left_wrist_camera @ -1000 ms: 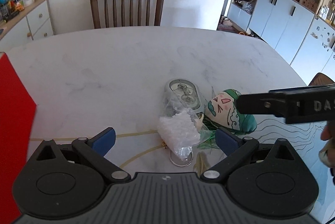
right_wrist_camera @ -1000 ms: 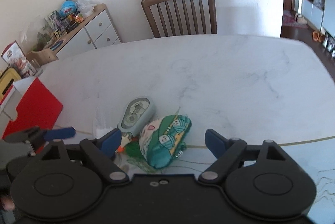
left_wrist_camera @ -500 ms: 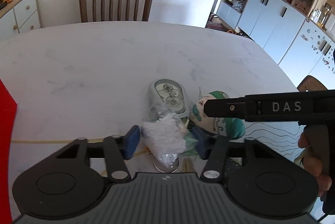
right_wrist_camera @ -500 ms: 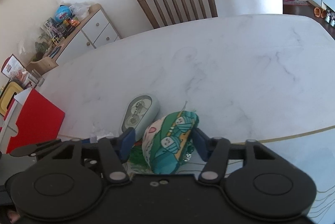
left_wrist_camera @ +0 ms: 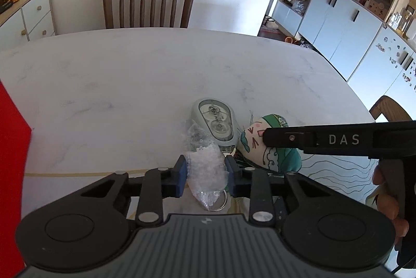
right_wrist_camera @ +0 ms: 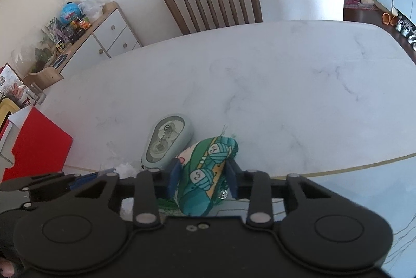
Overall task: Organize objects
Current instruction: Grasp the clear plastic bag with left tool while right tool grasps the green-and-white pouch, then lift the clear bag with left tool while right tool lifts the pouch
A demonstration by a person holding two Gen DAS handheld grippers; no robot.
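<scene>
on the marble table point(left_wrist_camera: 130, 85), both grippers' jaws closing: left gripper point(left_wrist_camera: 206, 175) on bead bag point(left_wrist_camera: 206, 168), right gripper point(right_wrist_camera: 202, 180) on pouch point(right_wrist_camera: 205, 179)

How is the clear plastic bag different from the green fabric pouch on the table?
The clear plastic bag is see-through and crinkled, with white bits inside; the green fabric pouch is opaque, padded and printed with cartoon yarn balls. The bag sits between the closing left gripper pads, the pouch between the closing right gripper pads. Both are soft.

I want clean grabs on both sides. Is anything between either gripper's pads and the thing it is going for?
Nothing visible. The left gripper is closing with the clear bag directly between its pads. The right gripper is closing around the green pouch. The tape dispenser lies beyond both, clear of the pads.
</scene>
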